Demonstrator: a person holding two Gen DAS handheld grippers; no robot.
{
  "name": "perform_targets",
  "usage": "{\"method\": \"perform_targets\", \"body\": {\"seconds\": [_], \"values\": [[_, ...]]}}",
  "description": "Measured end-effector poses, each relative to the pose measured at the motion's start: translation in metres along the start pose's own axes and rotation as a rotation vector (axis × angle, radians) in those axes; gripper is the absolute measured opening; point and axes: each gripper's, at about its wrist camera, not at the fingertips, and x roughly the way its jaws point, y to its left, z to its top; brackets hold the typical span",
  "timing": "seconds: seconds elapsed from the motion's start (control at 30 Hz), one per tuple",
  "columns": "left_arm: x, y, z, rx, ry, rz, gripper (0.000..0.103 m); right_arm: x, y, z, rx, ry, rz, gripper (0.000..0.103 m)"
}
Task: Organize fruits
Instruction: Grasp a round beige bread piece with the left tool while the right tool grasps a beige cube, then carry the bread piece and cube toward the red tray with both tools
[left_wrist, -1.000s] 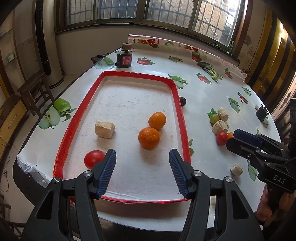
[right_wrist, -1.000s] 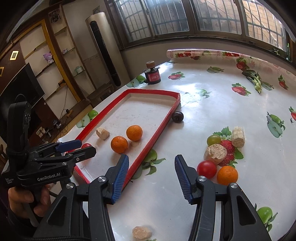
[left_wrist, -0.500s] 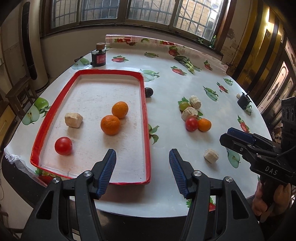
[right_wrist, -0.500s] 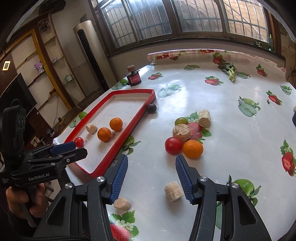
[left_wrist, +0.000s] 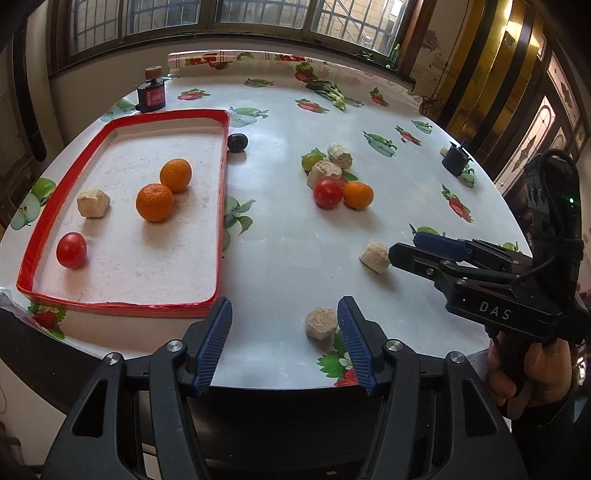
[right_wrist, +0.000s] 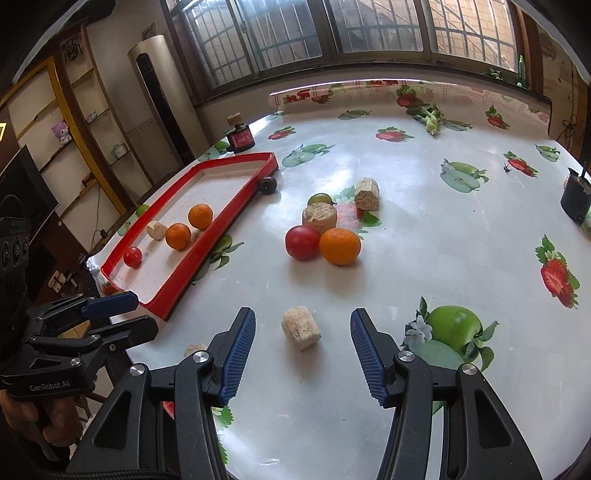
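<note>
Since the earlier frames both grippers have been carried rightward across the desk (left_wrist: 280, 258), away from the red tray (left_wrist: 221, 206) and toward the loose pieces near the front edge. The left gripper (left_wrist: 284, 343) is now held over the desk's near edge, its fingers (left_wrist: 216, 343) apart, nothing gripped; a beige chunk (left_wrist: 320, 323) lies just inside the right finger, and contact cannot be told. The right gripper (right_wrist: 303, 354) is likewise seen with its fingers (right_wrist: 238, 354) apart, and a second beige chunk (right_wrist: 300, 328) lies on the desk between them, touched by neither.

Inside the tray are noted two oranges (left_wrist: 155, 202), close together, a tomato (left_wrist: 71, 250) toward the near left corner, and a beige piece (left_wrist: 93, 202) by the left wall. A dark plum (left_wrist: 237, 142) rests on the desk just outside the tray's far right corner.

A cluster remains well apart from the tray in mid-desk: a red tomato (right_wrist: 302, 242) touching an orange (right_wrist: 340, 246), two beige pieces (right_wrist: 320, 217) behind them, and a small green fruit (right_wrist: 320, 199). A dark jar (left_wrist: 150, 96) stands beyond the tray; a black cup (right_wrist: 576, 197) stands at the desk's right edge.
</note>
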Motion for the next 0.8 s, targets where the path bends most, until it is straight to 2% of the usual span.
{"method": "perform_targets", "body": {"seconds": [0.17,0.27,0.33,0.4,0.43,0.53,0.8], "values": [[0.013,-0.014,-0.007,0.039,0.041,-0.014,0.058,0.026,0.007,-0.006,-0.045,0.077,-0.023,0.051],[0.023,-0.02,-0.009,0.062,0.063,-0.01,0.058,0.038,0.008,-0.007,-0.06,0.117,-0.035,0.037],[0.03,-0.021,-0.01,0.076,0.073,-0.012,0.058,0.039,0.006,-0.006,-0.051,0.113,-0.033,0.027],[0.037,-0.024,-0.011,0.093,0.081,-0.006,0.054,0.035,0.002,-0.004,-0.034,0.099,-0.022,0.027],[0.037,-0.026,-0.011,0.111,0.067,0.004,0.042,0.032,0.0,-0.003,-0.028,0.087,-0.025,0.027],[0.039,-0.027,-0.008,0.13,0.068,-0.003,0.022,0.023,-0.005,0.0,-0.012,0.055,-0.03,0.027],[0.03,-0.027,0.001,0.143,0.036,0.017,0.022,0.006,-0.011,0.009,0.011,0.014,-0.022,0.027]]}}
